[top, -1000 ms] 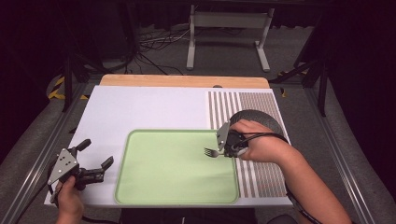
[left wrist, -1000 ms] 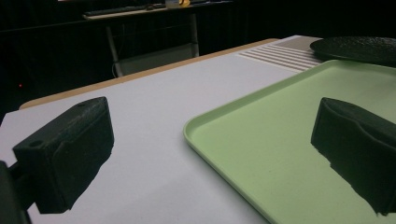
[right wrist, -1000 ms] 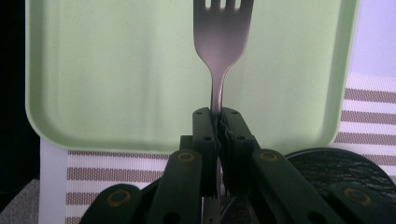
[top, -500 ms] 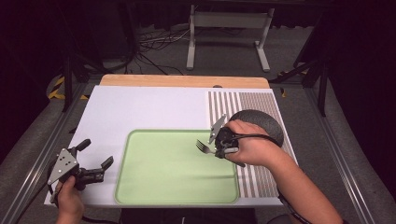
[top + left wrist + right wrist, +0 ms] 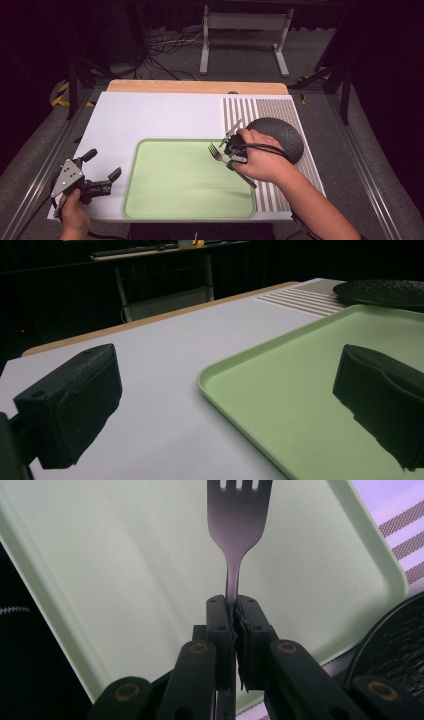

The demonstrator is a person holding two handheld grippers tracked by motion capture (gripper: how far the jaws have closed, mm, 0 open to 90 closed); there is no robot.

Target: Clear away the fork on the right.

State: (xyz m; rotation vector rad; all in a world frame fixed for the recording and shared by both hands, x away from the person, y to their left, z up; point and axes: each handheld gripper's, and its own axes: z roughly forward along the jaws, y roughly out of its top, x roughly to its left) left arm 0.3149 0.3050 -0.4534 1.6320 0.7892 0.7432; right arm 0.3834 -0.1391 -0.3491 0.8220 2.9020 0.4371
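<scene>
**Fork held over the tray**

Silver metal fork (image 5: 216, 152) sits clamped by its handle in the right hand-held gripper (image 5: 233, 149), tines out above the pale green rectangular tray (image 5: 150, 200) on the white worktop (image 5: 150, 117). Just beside lies a dark round plate (image 5: 282, 135). The left hand-held gripper (image 5: 102, 170) rests with jaws spread, empty, beside the tray's left edge.

Fork held over the green tray
The right tool (image 5: 231, 151) grips a fork (image 5: 216, 151) above the tray (image 5: 190, 181); the left tool (image 5: 102, 172) rests spread on the surface (image 5: 150, 117).
</scene>
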